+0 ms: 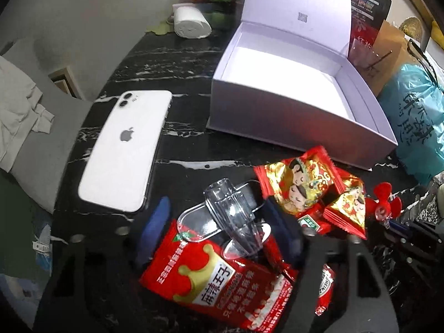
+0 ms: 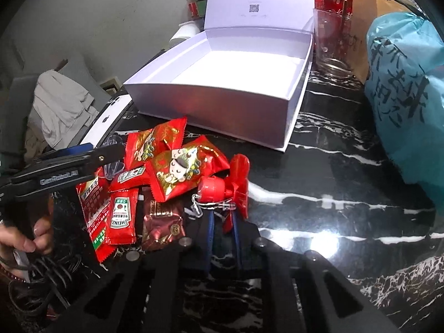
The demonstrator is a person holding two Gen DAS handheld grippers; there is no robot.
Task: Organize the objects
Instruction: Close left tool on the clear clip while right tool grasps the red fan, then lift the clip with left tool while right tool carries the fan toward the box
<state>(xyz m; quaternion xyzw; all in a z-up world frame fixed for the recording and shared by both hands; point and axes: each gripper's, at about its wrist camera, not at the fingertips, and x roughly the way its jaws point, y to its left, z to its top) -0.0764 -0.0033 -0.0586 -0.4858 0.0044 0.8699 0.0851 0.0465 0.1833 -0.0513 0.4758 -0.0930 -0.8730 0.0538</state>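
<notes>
An open white box with its lid up stands on the black marble table; it also shows in the right wrist view. A pile of red snack packets lies in front of it. My left gripper is open around a clear plastic cup lying on a red spicy-snack packet. My right gripper is shut on a small red toy fan. Heinz ketchup sachets and a brown chocolate packet lie in the pile.
A white phone lies face down at the table's left edge. A teal bag, a paper bag and a glass stand right of the box. A tissue roll and jars sit at the back.
</notes>
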